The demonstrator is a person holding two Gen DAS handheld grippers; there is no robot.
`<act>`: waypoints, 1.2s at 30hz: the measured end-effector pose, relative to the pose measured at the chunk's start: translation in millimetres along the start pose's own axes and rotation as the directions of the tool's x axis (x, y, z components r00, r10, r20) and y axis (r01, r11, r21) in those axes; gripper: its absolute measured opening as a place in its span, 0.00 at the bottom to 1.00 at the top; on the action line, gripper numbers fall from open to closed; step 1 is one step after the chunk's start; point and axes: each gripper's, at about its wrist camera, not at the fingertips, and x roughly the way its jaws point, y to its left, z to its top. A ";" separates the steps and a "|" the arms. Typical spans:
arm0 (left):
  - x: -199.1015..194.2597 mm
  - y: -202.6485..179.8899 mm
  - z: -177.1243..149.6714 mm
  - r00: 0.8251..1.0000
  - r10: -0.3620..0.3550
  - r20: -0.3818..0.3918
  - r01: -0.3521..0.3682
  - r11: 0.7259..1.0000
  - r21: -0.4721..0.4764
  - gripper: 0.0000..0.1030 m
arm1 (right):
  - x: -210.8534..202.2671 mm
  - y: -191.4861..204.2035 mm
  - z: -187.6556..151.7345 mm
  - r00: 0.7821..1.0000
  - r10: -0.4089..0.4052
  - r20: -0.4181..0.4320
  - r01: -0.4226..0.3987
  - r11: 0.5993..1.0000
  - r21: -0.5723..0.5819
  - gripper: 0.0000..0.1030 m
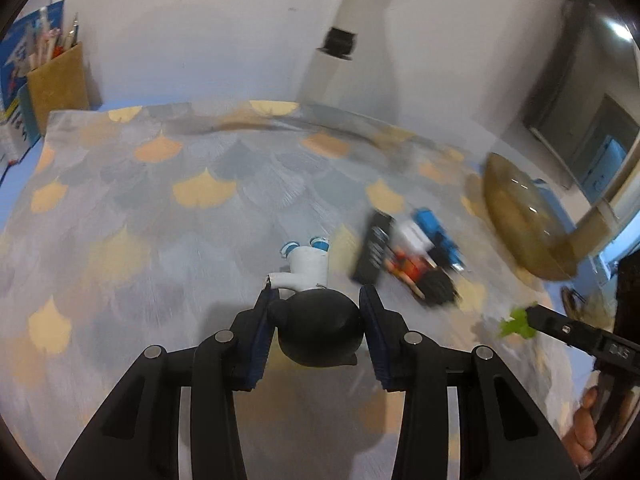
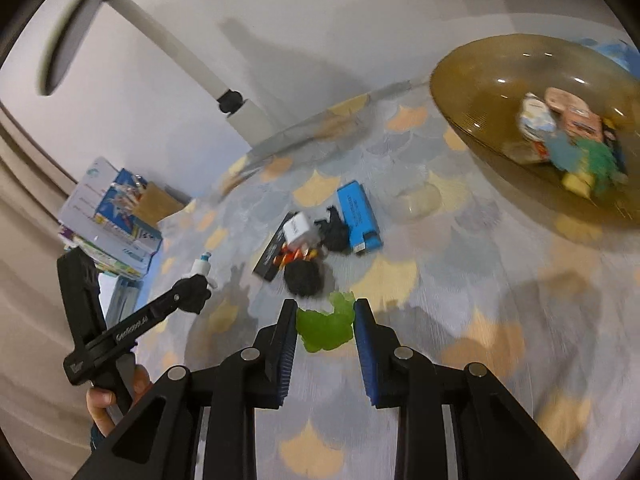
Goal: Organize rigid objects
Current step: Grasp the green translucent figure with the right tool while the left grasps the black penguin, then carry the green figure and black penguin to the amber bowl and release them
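Several small items are already gathered in the amber glass bowl (image 2: 472,92); a small heap (image 2: 316,240) is left on the patterned tablecloth (image 2: 460,300). A black-and-white figurine (image 1: 316,320) is clamped in the left gripper (image 1: 318,330), a green toy (image 2: 326,324) in the right gripper (image 2: 325,332), both low over the cloth, neither yet delivered.

Black grippers (image 1: 314,332), blue pads (silver screws)

The figure (image 1: 316,330) has a matt black head and a smooth white body. The green toy (image 2: 326,326) looks translucent, rubbery. The bowl (image 2: 480,92) is glossy amber glass; the tablecloth (image 1: 160,208) is matt, woven.
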 end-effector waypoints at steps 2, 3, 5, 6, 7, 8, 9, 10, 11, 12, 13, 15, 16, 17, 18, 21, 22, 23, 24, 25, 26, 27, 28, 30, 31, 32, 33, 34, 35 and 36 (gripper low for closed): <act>-8.2 -10.5 -18.4 1.000 -0.015 0.008 0.015 1.000 0.015 0.37 | -8.3 -1.9 -16.9 1.000 -0.005 0.000 0.005 1.000 -0.003 0.27; -10.0 -16.3 -28.5 1.000 -0.010 0.011 0.009 0.999 0.032 0.37 | -9.0 -2.0 -21.6 1.000 -0.006 -0.004 0.006 1.000 -0.006 0.27; -9.2 -24.2 -44.6 1.000 0.004 -0.005 -0.004 0.999 0.053 0.37 | -8.7 -6.3 -35.1 1.000 -0.012 -0.021 0.012 1.000 -0.010 0.27; -5.9 -26.6 -50.9 1.000 0.010 -0.022 -0.009 0.998 0.058 0.37 | -8.7 -8.6 -41.4 0.999 -0.022 -0.026 0.021 1.000 -0.016 0.27; -3.8 -26.1 -55.0 0.999 0.019 -0.029 -0.017 0.998 0.060 0.37 | -9.1 -9.5 -49.1 0.999 -0.047 -0.025 0.046 0.998 -0.034 0.27; -1.1 -25.8 -58.4 0.999 0.040 -0.026 -0.038 0.997 0.070 0.37 | -7.3 -9.9 -52.0 0.998 -0.065 -0.023 0.064 0.997 -0.045 0.26; 0.5 -25.8 -60.1 0.998 0.063 -0.017 -0.061 0.995 0.082 0.37 | -10.0 -11.1 -56.5 0.997 -0.073 -0.014 0.072 0.996 -0.059 0.26; 1.7 -25.4 -61.1 0.996 0.085 -0.008 -0.084 0.992 0.095 0.37 | -13.2 -11.7 -60.1 0.998 -0.067 -0.013 0.066 0.996 -0.063 0.26; 2.1 -25.2 -62.2 0.994 0.105 0.000 -0.104 0.989 0.107 0.37 | -16.8 -12.9 -63.9 0.997 -0.078 -0.017 0.077 0.995 -0.066 0.27; 2.7 -24.3 -63.4 0.994 0.110 0.007 -0.110 0.988 0.112 0.37 | -18.8 -14.5 -66.5 0.996 -0.091 -0.018 0.089 0.994 -0.069 0.27; 3.6 -23.2 -64.4 0.994 0.108 0.004 -0.108 0.988 0.112 0.38 | -22.3 -17.7 -70.1 0.993 -0.113 -0.023 0.111 0.991 -0.070 0.28; 4.9 -19.8 -63.7 0.996 0.090 -0.004 -0.089 0.991 0.101 0.37 | -26.6 -24.7 -75.2 0.991 -0.130 -0.029 0.128 0.990 -0.061 0.28; 5.7 -17.9 -63.7 0.997 0.081 -0.009 -0.080 0.993 0.092 0.37 | -31.1 -31.2 -78.5 0.990 -0.134 -0.030 0.133 0.990 -0.045 0.28; 8.1 -14.2 -63.6 0.998 0.065 -0.023 -0.063 0.995 0.079 0.38 | -34.5 -35.1 -81.1 0.990 -0.134 -0.030 0.133 0.991 -0.033 0.28; 7.4 -12.6 -63.8 0.998 0.051 -0.023 -0.050 0.996 0.068 0.38 | -36.1 -36.5 -82.5 0.990 -0.134 -0.033 0.133 0.991 -0.030 0.29; 5.7 -8.7 -65.0 0.999 0.036 -0.016 -0.035 0.998 0.046 0.42 | -38.4 -35.3 -87.2 0.988 -0.145 -0.045 0.142 0.989 -0.051 0.43; 5.3 -10.2 -65.4 0.999 0.037 -0.014 -0.036 0.998 0.047 0.45 | -38.7 -30.3 -88.0 0.988 -0.147 -0.039 0.144 0.987 -0.067 0.51; 5.3 -11.8 -66.0 0.999 0.041 -0.013 -0.040 0.998 0.052 0.53 | -38.1 -24.9 -88.3 0.988 -0.152 -0.034 0.148 0.985 -0.091 0.58; 5.6 -13.2 -66.4 0.999 0.043 -0.014 -0.042 0.997 0.059 0.67 | -36.2 -18.6 -88.5 0.986 -0.164 -0.027 0.160 0.980 -0.118 0.59; 6.0 -14.6 -66.5 0.999 0.046 -0.019 -0.045 0.997 0.065 0.74 | -34.2 -13.7 -88.5 0.984 -0.179 -0.024 0.174 0.974 -0.143 0.61; 5.9 -15.1 -66.6 0.998 0.055 -0.018 -0.054 0.996 0.066 0.82 | -30.9 -8.7 -88.4 0.980 -0.197 -0.025 0.190 0.967 -0.168 0.61; 5.9 -15.1 -66.4 0.998 0.068 -0.013 -0.067 0.996 0.065 0.82 | -26.1 -4.1 -88.1 0.976 -0.215 -0.041 0.203 0.960 -0.193 0.61; 6.3 -14.4 -66.0 0.997 0.074 -0.012 -0.073 0.995 0.061 0.82 | -21.1 -0.8 -87.7 0.971 -0.234 -0.040 0.220 0.952 -0.212 0.61; 7.6 -11.6 -64.1 0.997 0.072 -0.016 -0.071 0.996 0.045 0.81 | -12.4 1.8 -86.8 0.965 -0.260 -0.041 0.244 0.942 -0.230 0.61; 7.1 -10.4 -63.9 0.997 0.076 -0.011 -0.076 0.996 0.041 0.81 | -7.3 3.5 -86.7 0.957 -0.288 -0.031 0.273 0.931 -0.241 0.61; 7.0 -9.5 -63.7 0.997 0.081 -0.008 -0.081 0.996 0.037 0.81 | -6.3 5.1 -86.4 0.952 -0.305 -0.016 0.291 0.923 -0.251 0.61; 7.7 -8.5 -63.4 0.997 0.083 -0.011 -0.082 0.996 0.032 0.81 | -2.6 8.1 -86.8 0.946 -0.324 -0.007 0.311 0.912 -0.267 0.61; 7.9 -8.4 -63.3 0.996 0.085 -0.008 -0.085 0.996 0.031 0.81 | -0.3 10.5 -86.9 0.943 -0.332 0.003 0.320 0.906 -0.276 0.59; 8.1 -8.2 -62.8 0.996 0.091 -0.005 -0.091 0.995 0.028 0.76 | 1.4 12.0 -87.5 0.940 -0.339 0.016 0.330 0.900 -0.284 0.48; 8.0 -8.8 -62.6 0.995 0.099 0.001 -0.099 0.995 0.030 0.60 | 3.6 15.0 -89.1 0.934 -0.356 0.036 0.350 0.887 -0.302 0.41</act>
